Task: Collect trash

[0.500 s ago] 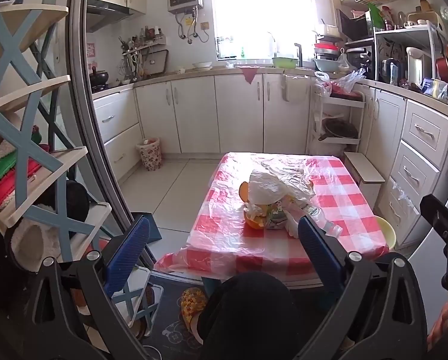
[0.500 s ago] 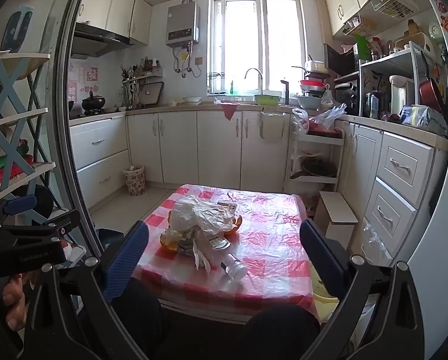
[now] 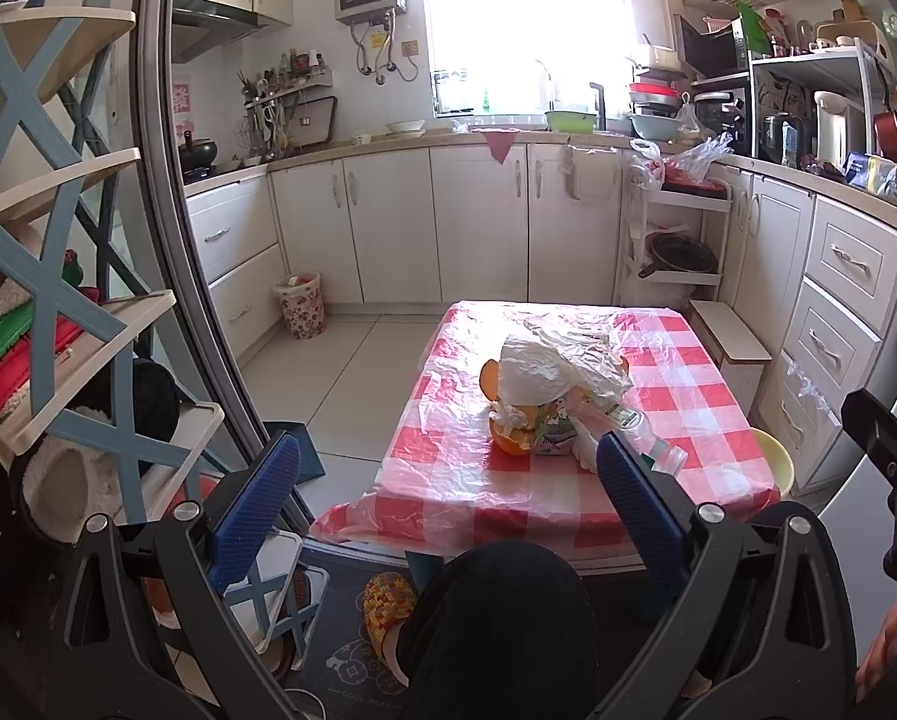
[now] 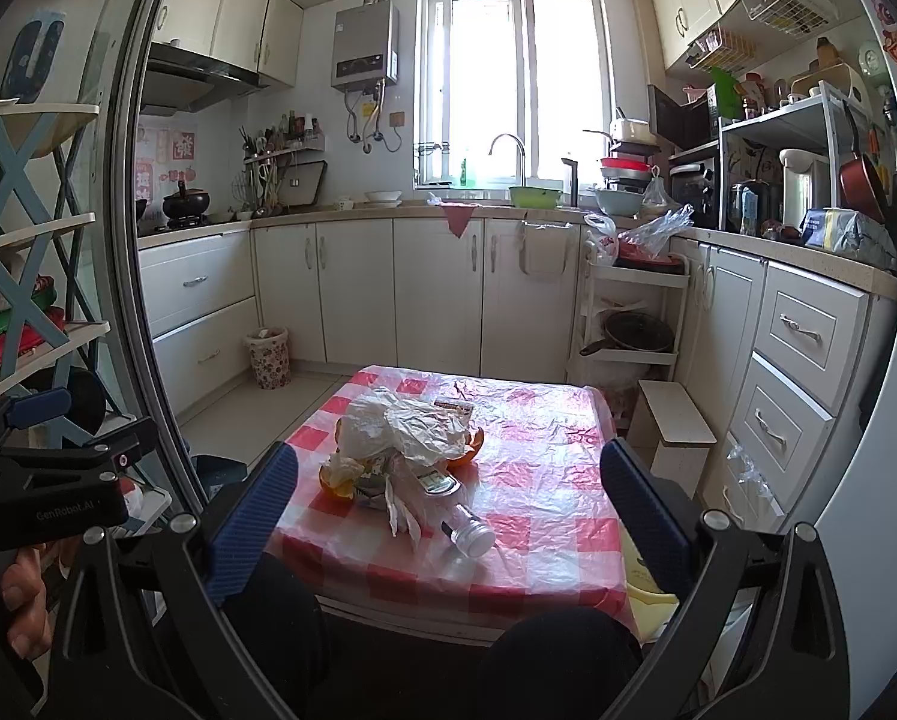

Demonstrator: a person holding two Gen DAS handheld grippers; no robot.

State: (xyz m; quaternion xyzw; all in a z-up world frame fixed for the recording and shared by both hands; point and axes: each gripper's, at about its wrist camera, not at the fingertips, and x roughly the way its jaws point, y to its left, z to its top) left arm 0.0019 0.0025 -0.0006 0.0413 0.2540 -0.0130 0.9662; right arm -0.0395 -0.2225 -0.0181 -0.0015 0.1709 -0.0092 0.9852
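Observation:
A heap of trash sits on a low table with a red-and-white checked cloth (image 3: pixel 676 402) (image 4: pixel 556 480). On top lies a crumpled white plastic bag (image 3: pixel 544 366) (image 4: pixel 406 420). Under it are orange peel halves (image 3: pixel 508 441) (image 4: pixel 335 483), a small carton (image 3: pixel 553 435) and a clear plastic bottle (image 3: pixel 658 450) (image 4: pixel 463 531) lying on its side. My left gripper (image 3: pixel 448 504) is open, held back from the table's near edge, nothing between its blue pads. My right gripper (image 4: pixel 448 510) is open too, short of the table, empty.
White kitchen cabinets line the far and right walls. A floral waste bin (image 3: pixel 301 303) (image 4: pixel 268 356) stands on the floor at the left cabinets. A shoe rack (image 3: pixel 58 324) fills the left. A small stool (image 4: pixel 676 420) stands right of the table. The person's dark knees (image 3: pixel 496 618) are below.

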